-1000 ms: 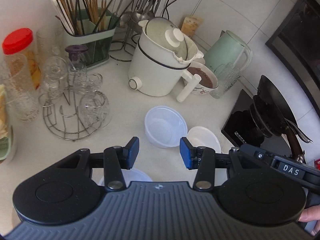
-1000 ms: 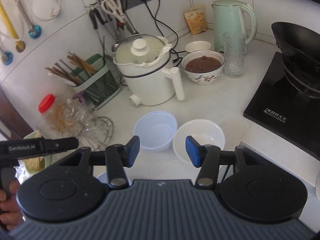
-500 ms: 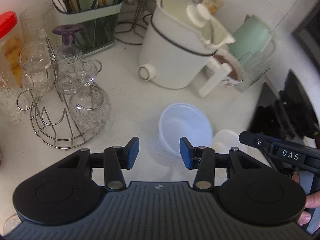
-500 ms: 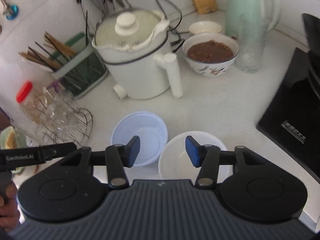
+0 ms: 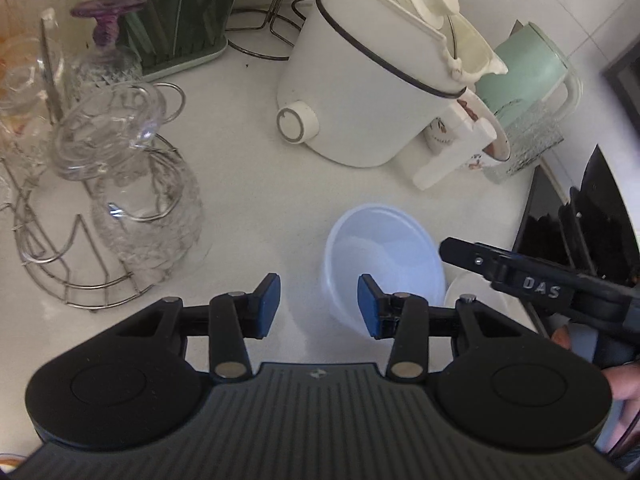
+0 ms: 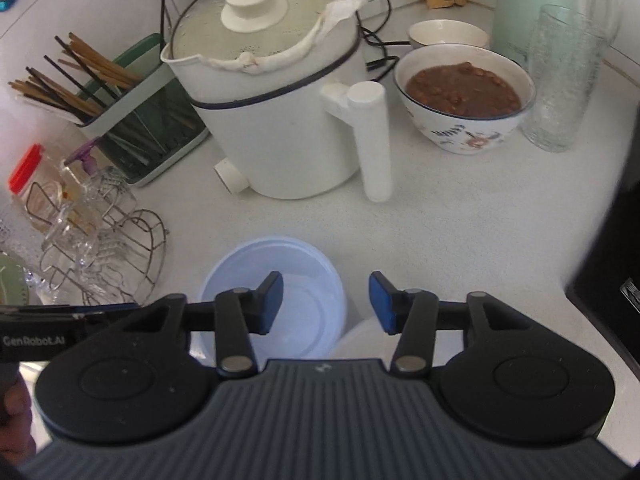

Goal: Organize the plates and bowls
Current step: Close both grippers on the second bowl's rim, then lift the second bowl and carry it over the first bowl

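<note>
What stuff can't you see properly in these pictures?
- White bowl: in the right wrist view the right gripper covers most of it; in the left wrist view the other gripper's black bar crosses it.
- Brown food bowl: in the left wrist view the white cooker hides most of it.
- Chopstick holder: its top is cut off by the left wrist picture's edge.
- Stove: blurred at the right wrist picture's edge.

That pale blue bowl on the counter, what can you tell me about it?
The pale blue bowl looks like thin translucent plastic, round, empty and upright on the white counter, in front of the white electric pot. A white bowl sits close beside it; whether they touch is unclear. Neither gripper grips it.
</note>
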`<state>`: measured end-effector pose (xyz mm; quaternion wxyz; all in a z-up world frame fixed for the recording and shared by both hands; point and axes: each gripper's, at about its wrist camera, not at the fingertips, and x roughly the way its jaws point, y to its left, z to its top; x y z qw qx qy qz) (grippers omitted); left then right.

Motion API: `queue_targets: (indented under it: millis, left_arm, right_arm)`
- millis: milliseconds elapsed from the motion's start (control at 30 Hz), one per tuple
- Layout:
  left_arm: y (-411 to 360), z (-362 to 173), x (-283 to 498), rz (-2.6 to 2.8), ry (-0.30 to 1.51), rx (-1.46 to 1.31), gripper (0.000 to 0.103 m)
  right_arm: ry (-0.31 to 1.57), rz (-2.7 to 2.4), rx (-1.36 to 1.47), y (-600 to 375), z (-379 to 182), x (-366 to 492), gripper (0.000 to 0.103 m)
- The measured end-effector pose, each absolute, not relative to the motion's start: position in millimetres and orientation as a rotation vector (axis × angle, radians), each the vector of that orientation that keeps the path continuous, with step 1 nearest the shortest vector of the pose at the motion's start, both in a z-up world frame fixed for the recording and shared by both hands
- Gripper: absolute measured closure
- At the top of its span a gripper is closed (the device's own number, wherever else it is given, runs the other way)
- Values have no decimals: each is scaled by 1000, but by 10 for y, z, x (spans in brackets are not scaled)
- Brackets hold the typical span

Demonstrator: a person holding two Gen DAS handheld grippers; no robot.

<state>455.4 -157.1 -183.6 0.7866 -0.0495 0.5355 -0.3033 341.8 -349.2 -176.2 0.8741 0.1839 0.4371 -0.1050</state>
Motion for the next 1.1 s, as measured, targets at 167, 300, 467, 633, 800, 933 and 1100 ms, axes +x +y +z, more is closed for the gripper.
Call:
queue_targets:
  millis: [167, 300, 467, 633, 800, 933, 1100]
  left_arm:
    - [-1705, -1935, 4628, -673, 1169, -97, 67]
    - [-1762, -2023, 4692, -662, 1214, -118, 74]
    - [-1884, -2013, 4707, -638, 1223, -46, 82]
    - [-1931, -2086, 4750, -628, 1249, -71, 91]
    - [-2019, -2039, 4770, -623, 1241, -19, 92]
    - [-1960, -1992, 4812, -625, 1258, -42, 92]
    - [-1879, -1863, 4789, -625, 1251, -44, 92]
  right_arm:
    - [926, -210, 357, -3513, -1883, 3585, 71]
    - [973, -209, 327, -3496, -1988, 3671, 74]
    - [982, -202, 319, -3500, -2059, 3716, 74]
    - [999, -189, 356, -3542, -2152, 3722, 82]
    - [986, -159, 426, -3581, -2191, 3672, 84]
    - [962, -148, 465, -3586, -2142, 3632, 84]
    - [937, -141, 490, -3553, -1998, 3569, 84]
